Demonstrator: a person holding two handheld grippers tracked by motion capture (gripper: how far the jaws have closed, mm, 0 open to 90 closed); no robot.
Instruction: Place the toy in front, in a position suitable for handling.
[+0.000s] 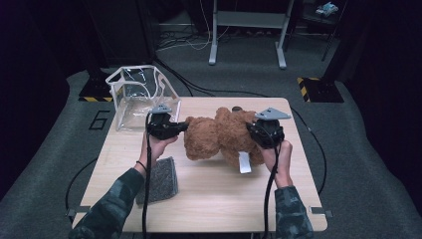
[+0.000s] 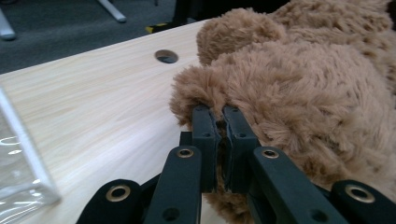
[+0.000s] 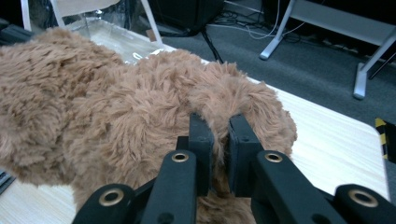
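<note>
— Where's the toy?

— The fluffy brown plush teddy bear [image 1: 224,137] lies mid-table on the pale wooden table [image 1: 209,199]. My left gripper [image 2: 219,119] is pinched narrow on fur at one end, and my right gripper [image 3: 218,126] is clamped on fur at the other.

— Anything nearby?

— A clear plastic box with white edges [image 1: 137,94] stands at the far left corner, and a grey speckled scouring pad [image 1: 161,179] lies near my left forearm.
</note>
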